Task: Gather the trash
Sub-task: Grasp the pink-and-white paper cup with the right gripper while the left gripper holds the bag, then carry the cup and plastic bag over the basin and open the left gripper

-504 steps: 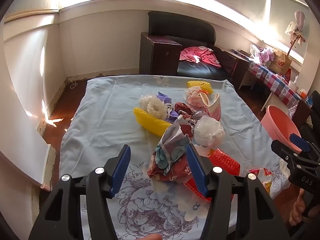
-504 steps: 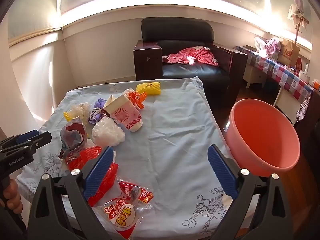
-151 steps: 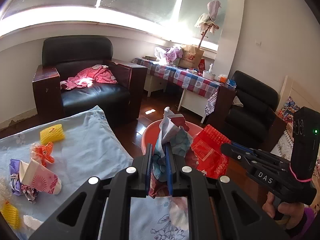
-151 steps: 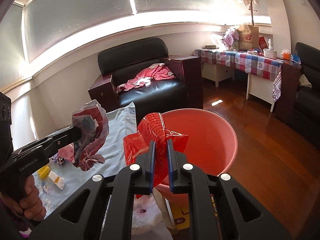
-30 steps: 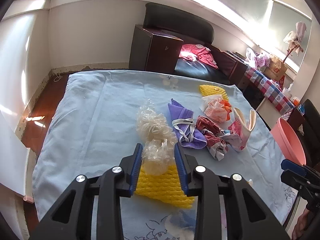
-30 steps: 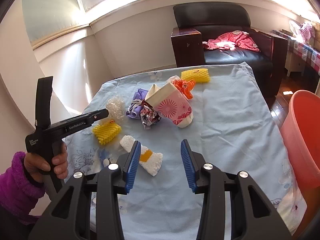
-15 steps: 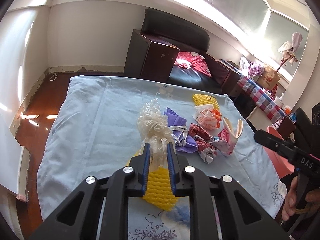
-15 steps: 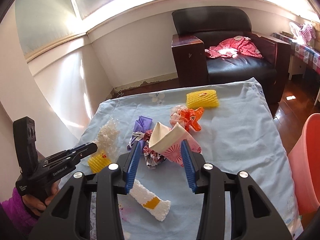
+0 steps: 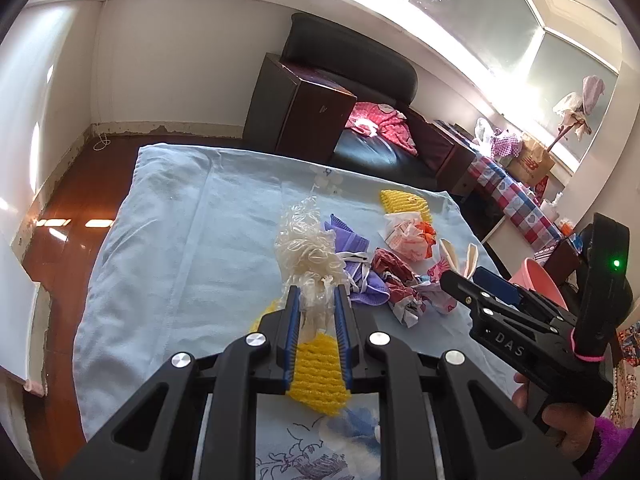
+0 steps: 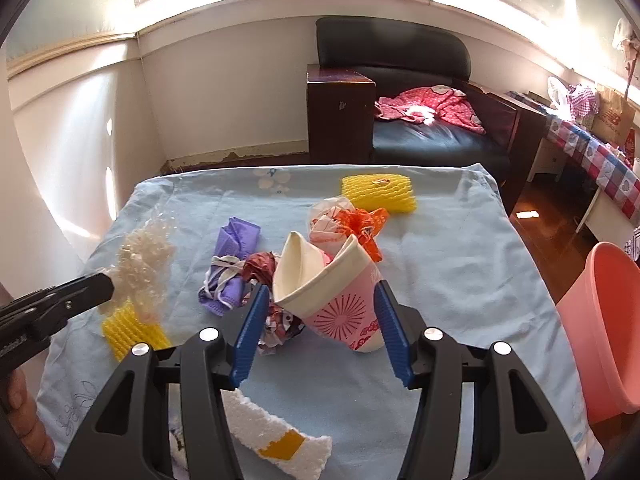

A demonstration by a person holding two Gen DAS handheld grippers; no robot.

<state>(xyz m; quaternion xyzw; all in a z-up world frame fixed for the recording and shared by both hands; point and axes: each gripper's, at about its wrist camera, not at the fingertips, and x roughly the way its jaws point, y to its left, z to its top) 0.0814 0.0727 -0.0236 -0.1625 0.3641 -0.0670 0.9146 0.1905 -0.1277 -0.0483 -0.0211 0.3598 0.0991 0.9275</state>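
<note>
My left gripper [image 9: 316,300] is shut on a crumpled clear plastic net [image 9: 310,256], held just above a yellow foam net [image 9: 318,372] on the blue sheet. From the right wrist view, that left gripper [image 10: 100,284] shows at the left edge with the clear net [image 10: 144,260] in its tip. My right gripper [image 10: 322,320] straddles a squashed pink paper cup [image 10: 340,304] lying on its side. Its jaws are opening, and the pads [image 10: 256,316] stand beside the cup without pressing it. A pink basin [image 10: 600,332] stands off the table's right edge.
More trash lies on the sheet: a purple mask [image 10: 232,252], a red-and-white wrapper [image 10: 260,268], an orange-and-white bag [image 10: 344,220], a second yellow foam net [image 10: 378,192] and a white foam strip [image 10: 276,436]. A dark armchair [image 10: 420,120] stands behind the table.
The left jaws closed on the clear net and lifted it slightly. The right gripper moved forward from the white foam strip to the pink cup, and its jaws widened.
</note>
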